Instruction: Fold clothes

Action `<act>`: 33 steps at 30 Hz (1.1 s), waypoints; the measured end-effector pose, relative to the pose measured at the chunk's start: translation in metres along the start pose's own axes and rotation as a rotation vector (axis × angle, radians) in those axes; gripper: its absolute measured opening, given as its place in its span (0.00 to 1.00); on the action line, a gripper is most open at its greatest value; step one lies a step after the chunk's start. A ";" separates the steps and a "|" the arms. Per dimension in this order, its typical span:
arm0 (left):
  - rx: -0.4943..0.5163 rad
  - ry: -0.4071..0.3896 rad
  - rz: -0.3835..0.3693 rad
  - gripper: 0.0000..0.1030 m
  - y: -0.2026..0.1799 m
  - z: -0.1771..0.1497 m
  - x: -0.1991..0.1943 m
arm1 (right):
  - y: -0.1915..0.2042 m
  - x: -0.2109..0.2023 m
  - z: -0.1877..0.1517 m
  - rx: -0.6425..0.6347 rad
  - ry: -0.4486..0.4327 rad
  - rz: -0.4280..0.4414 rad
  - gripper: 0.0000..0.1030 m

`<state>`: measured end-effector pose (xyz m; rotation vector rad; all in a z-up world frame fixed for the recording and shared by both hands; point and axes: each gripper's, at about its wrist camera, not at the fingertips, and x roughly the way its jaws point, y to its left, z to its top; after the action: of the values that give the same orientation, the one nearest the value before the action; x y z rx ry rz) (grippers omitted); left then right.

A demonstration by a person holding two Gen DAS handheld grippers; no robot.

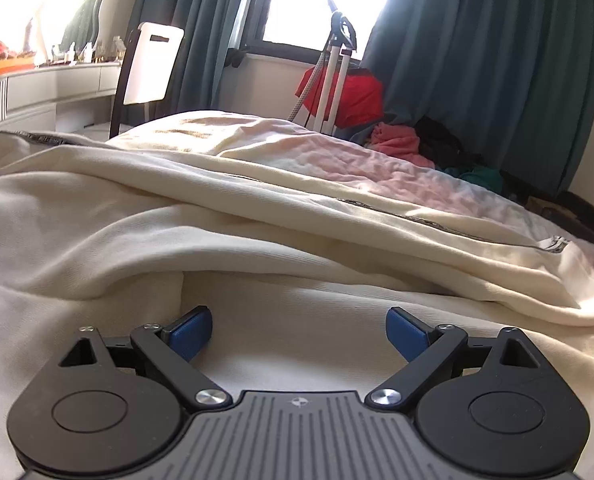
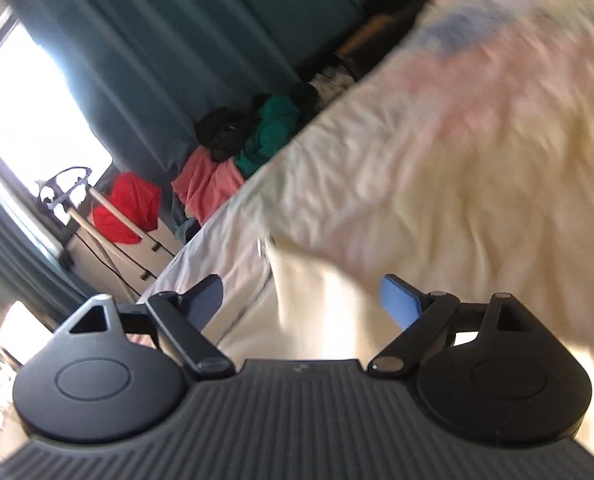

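A cream garment [image 1: 201, 216] with a dark zipper lies spread and partly folded over on the bed, filling most of the left wrist view. My left gripper [image 1: 299, 330] is open and empty, low over the cream cloth just before a fold. In the blurred, tilted right wrist view, my right gripper [image 2: 301, 300] is open, with an edge of the cream garment [image 2: 317, 292] lying between its blue pads [image 2: 399, 300]. I cannot tell whether the pads touch it.
The bedsheet [image 1: 377, 168] has pale pink and blue patches. A pile of pink, green and black clothes [image 2: 237, 152] lies beside the bed under teal curtains [image 1: 497, 60]. A red cloth on a white stand [image 1: 345, 92] and a white chair [image 1: 149, 68] stand near the window.
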<state>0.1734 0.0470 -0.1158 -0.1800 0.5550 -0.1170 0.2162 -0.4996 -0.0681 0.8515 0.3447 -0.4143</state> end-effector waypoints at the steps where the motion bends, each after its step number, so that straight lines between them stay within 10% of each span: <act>1: -0.013 0.005 -0.006 0.92 0.001 0.000 -0.005 | -0.007 -0.005 -0.007 0.035 0.012 0.013 0.86; 9: -0.010 0.037 -0.024 0.93 -0.012 -0.013 -0.027 | -0.017 0.012 -0.033 -0.028 0.170 0.093 0.81; 12: 0.060 0.030 -0.008 0.93 -0.024 -0.018 -0.024 | -0.020 0.038 -0.039 -0.054 0.172 0.044 0.57; 14: 0.078 0.024 -0.004 0.93 -0.028 -0.021 -0.022 | -0.022 0.055 -0.039 -0.052 0.165 -0.018 0.12; 16: 0.082 0.013 0.000 0.93 -0.030 -0.023 -0.021 | -0.021 0.058 -0.035 -0.067 0.116 -0.033 0.06; 20: 0.018 -0.011 -0.049 0.93 -0.026 -0.017 -0.024 | -0.022 0.050 -0.018 -0.054 -0.005 0.031 0.06; 33: 0.100 -0.045 -0.001 0.93 -0.034 -0.009 -0.056 | -0.027 0.050 -0.028 -0.189 0.052 -0.058 0.20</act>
<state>0.1191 0.0216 -0.0880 -0.0856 0.5034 -0.1408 0.2430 -0.5037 -0.1254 0.6699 0.4500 -0.4071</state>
